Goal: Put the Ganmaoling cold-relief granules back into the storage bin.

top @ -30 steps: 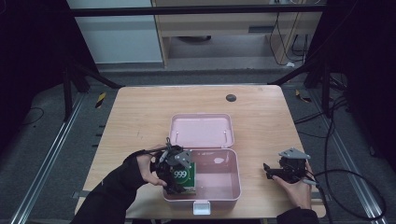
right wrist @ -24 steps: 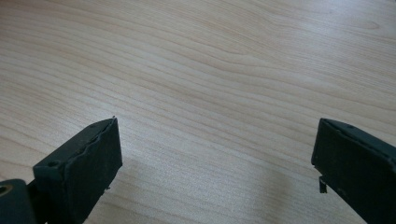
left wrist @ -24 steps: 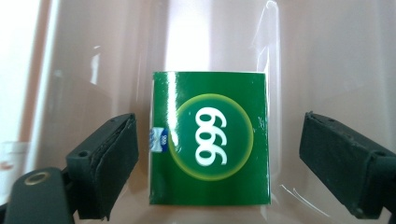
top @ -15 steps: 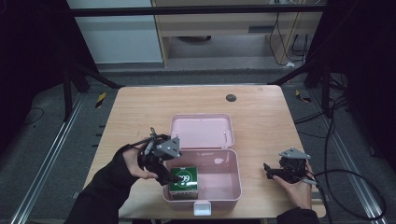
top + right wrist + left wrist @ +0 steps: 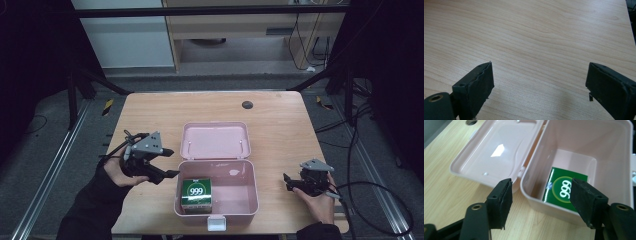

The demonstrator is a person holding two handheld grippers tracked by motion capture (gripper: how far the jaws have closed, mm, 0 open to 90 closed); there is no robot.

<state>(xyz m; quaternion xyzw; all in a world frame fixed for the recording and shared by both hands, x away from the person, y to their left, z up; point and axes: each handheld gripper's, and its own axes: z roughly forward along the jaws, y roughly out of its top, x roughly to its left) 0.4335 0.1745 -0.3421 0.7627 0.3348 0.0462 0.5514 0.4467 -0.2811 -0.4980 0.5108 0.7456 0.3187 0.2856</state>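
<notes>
Green "999" carton sits inside the pink box, front-left corner, lid laid open behind. Left gripper w/ jaws spread & empty just beside the box's left wall; right gripper also spread, empty, over bare table. Risk: left jaw could clip the rim & shove the box, or the lid could snag on closing.

Items counted on one wooden table:

- Pink plastic case, lid open: one.
- Green "999" box, inside the case at its 8 o'clock corner: one.
- Handheld grippers: two, left gripper at 9 o'clock, right gripper at 3 o'clock.
- Round table hole at 12 o'clock: one.
</notes>
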